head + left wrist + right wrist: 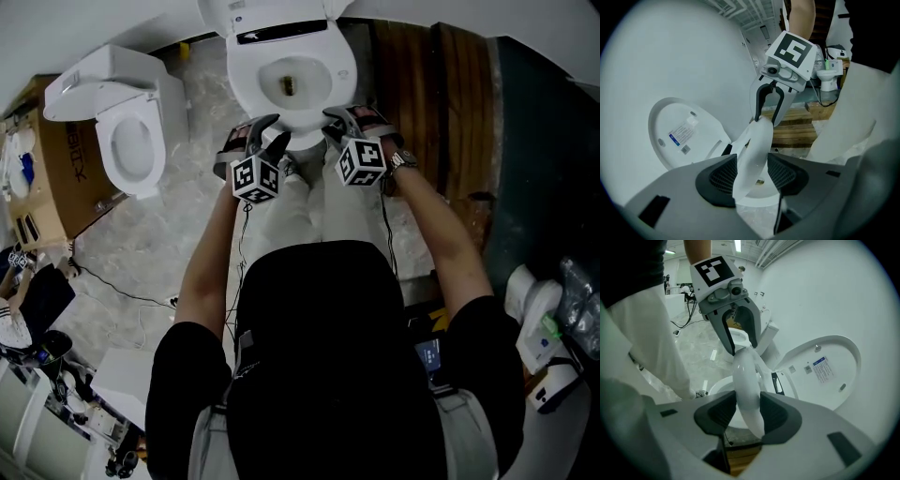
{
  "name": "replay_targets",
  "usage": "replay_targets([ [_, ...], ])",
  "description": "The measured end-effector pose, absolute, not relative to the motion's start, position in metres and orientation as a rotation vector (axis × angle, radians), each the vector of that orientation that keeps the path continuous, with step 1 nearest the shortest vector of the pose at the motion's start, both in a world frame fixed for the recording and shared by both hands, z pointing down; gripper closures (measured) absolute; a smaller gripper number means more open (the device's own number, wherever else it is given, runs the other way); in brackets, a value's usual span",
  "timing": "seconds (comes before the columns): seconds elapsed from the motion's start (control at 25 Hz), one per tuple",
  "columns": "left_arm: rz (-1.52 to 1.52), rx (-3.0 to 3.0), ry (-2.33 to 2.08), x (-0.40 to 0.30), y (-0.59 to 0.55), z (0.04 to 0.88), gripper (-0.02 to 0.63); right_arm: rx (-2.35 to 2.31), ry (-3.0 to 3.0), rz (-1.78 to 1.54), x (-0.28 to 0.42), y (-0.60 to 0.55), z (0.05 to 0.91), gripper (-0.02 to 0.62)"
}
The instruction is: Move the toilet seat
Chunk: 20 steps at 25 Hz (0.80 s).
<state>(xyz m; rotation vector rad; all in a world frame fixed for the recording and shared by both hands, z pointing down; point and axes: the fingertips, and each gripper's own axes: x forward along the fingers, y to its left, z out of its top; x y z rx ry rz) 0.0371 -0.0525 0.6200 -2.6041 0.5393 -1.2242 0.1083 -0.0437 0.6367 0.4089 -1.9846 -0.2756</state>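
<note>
Seat (745,376): front rim raised, lid (825,366) upright behind.
Left gripper (752,176): clamps the rim to lift it.
Right gripper (749,411): clamps alongside, sharing the load.

Bright, even light from ceiling lights (737,245), soft glare on the toilet seat (746,380), edges fisheye-bent, perhaps blurred.

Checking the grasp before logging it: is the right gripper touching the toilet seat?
Touching. In the right gripper view, the right gripper clamps the toilet seat, pads pressing both sides.
</note>
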Motion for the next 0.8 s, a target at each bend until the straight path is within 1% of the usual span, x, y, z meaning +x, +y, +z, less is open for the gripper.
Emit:
replay_targets([
  [0.44,-1.245,-2.573,0.560,0.040,-0.062,0.602,0.465,0.375,-1.993,-0.272,0.109,-0.061,0.613,0.436],
  [0.8,-1.260,-2.562,0.596,0.040,-0.077,0.586,0.474,0.383,-2.012,-0.270,0.109,-0.076,0.598,0.442],
])
